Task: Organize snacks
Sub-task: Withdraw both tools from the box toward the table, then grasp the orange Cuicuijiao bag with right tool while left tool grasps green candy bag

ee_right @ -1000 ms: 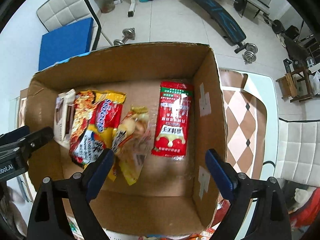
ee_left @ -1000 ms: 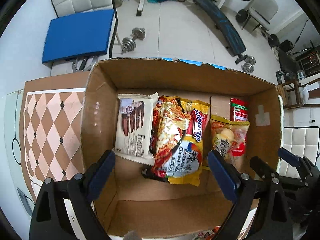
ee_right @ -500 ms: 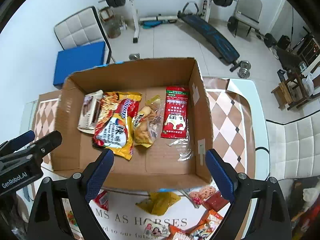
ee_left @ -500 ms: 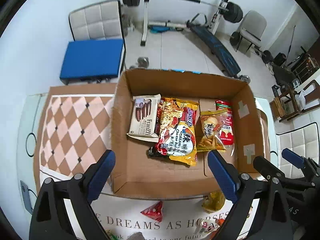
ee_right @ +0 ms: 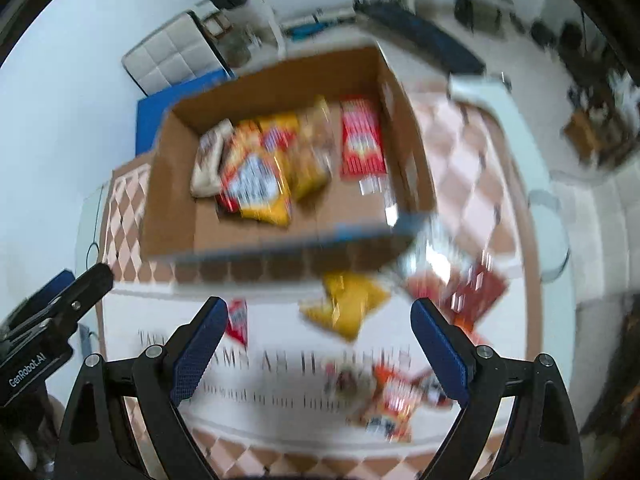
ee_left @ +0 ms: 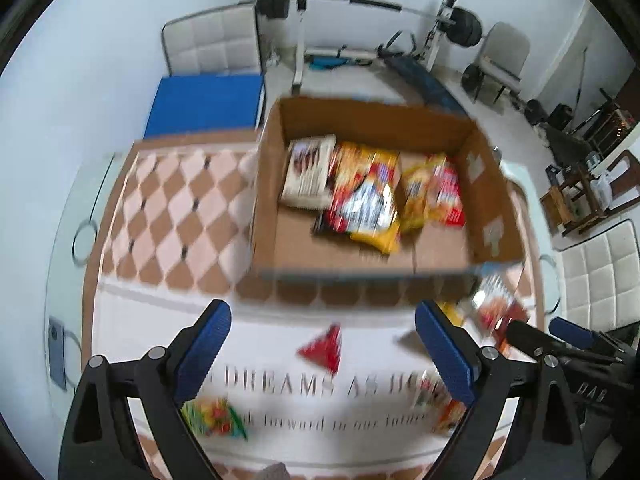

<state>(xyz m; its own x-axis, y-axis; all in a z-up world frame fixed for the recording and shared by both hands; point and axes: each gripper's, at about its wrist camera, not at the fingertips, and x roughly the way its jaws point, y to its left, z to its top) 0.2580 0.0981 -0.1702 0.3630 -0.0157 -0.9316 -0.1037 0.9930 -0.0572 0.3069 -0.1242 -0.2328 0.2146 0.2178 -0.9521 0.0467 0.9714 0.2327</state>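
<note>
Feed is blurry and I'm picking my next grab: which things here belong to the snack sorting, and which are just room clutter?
Job:
cardboard box
snack packs in the box
red triangular pack
yellow bag
orange pack
green-yellow pack

Clutter:
barbell rack
blue mat
white chairs

Both cameras ride on the grippers and look forward and steeply down along their fingers at the table (ee_left: 168, 216). The left view sits toward the table's left side, above its near edge, the box (ee_left: 264, 184) ahead and slightly right. The right view hangs further right, the box (ee_right: 168, 196) ahead and left. Both stand back from the box, and both are motion-blurred. They share the box, the near-edge packets and the gym room behind. Each catches the other gripper at its frame edge.
</note>
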